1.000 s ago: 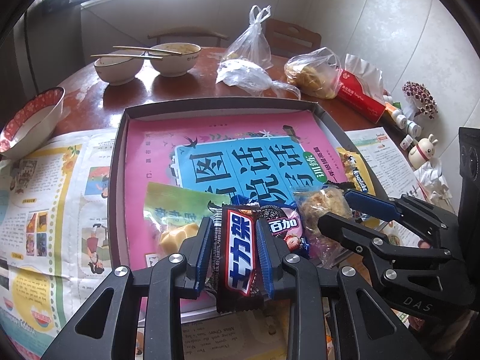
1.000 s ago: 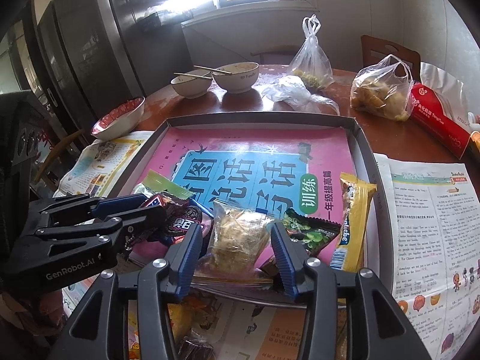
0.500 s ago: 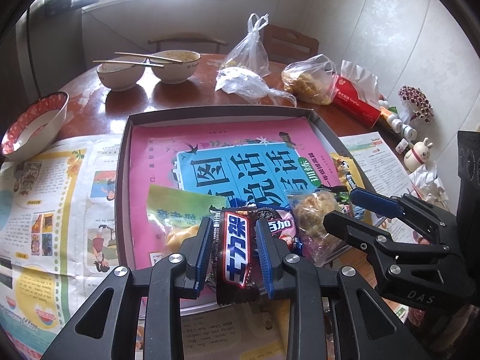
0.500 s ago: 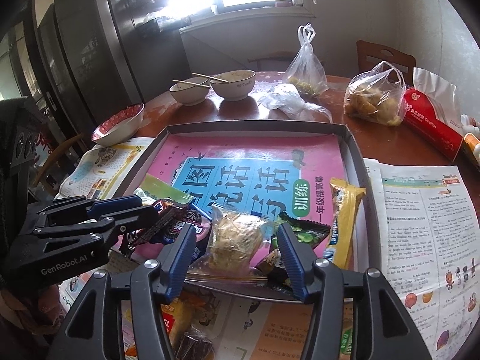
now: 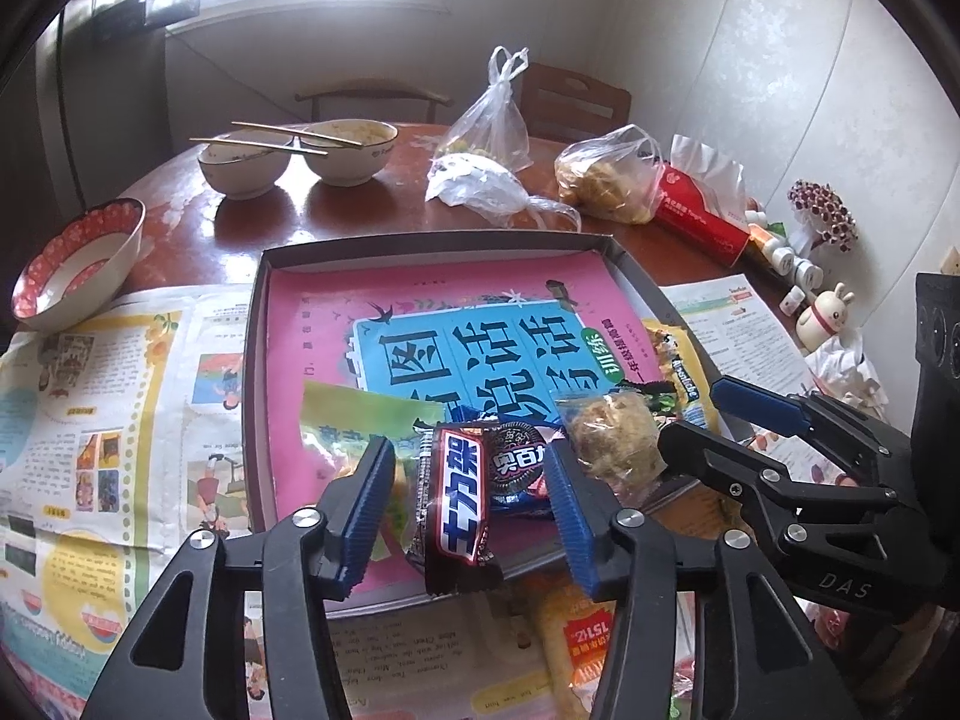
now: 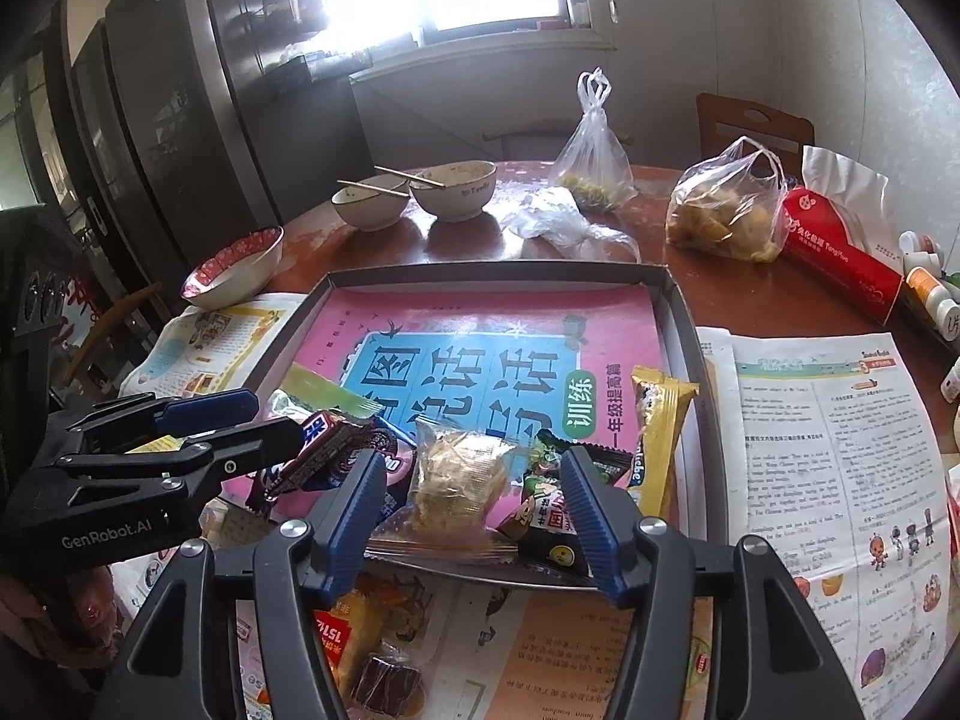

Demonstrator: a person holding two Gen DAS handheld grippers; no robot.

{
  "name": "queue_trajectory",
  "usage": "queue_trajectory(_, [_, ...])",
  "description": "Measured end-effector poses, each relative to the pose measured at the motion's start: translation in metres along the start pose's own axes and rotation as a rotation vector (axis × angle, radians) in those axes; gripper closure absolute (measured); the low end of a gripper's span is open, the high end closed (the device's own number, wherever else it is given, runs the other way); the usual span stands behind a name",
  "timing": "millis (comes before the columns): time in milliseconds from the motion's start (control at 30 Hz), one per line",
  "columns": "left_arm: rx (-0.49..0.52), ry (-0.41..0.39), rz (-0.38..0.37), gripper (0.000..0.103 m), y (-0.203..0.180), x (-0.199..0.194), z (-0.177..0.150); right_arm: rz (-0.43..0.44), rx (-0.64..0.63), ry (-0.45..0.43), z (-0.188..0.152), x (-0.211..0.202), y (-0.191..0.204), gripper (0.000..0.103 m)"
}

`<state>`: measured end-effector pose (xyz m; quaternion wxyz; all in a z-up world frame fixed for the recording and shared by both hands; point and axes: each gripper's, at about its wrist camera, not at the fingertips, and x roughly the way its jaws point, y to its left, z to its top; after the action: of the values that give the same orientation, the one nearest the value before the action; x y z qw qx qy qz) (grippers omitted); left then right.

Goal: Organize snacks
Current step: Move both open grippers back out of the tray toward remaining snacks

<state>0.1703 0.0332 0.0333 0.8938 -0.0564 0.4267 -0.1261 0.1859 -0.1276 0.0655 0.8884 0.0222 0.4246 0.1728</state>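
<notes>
- Left wrist view: the left gripper [image 5: 471, 501] has just been opening; its blue pads now stand clear on both sides of a dark chocolate bar [image 5: 459, 507] that lies between them, draped over the near edge of the grey tray [image 5: 255, 372].
- Just beyond the bar, on the pink book [image 5: 432, 300] lining the tray, lies a round cookie pack [image 5: 519, 462], with a green packet [image 5: 345, 417] toward the tray's near left corner.
- At the right of this view the right gripper [image 5: 690, 420] reaches in over a clear pastry packet [image 5: 612, 435] by the near edge.
- Right wrist view: the right gripper [image 6: 468, 507] has also just been widening. The clear pastry packet [image 6: 459, 480] sits between its fingers [image 6: 354, 510], which do not press on it; the packet lies across the tray's [image 6: 681, 324] near edge.
- A dark green snack pack [image 6: 549, 513] lies beside the pastry under the right-hand finger, and a yellow wafer bar [image 6: 657, 438] rests along the tray's right wall.
- The left gripper [image 6: 273, 414] shows at the left edge, with the chocolate bar [image 6: 318, 450] at its tips.
- Newspaper [image 6: 840, 450] covers the table on both sides of the tray.
</notes>
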Motion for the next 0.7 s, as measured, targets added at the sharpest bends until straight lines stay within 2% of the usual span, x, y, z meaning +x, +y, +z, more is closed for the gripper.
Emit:
queue_trajectory(400, [-0.023, -0.034, 0.002, 0.037, 0.001, -0.022, -0.01, 0.01, -0.02, -0.055, -0.001, -0.02, 0.004, 0.028])
queue_trajectory(700, [-0.042, -0.054, 0.011, 0.032, -0.001, -0.034, -0.021, 0.024, -0.033, -0.076, -0.009, -0.031, 0.005, 0.025])
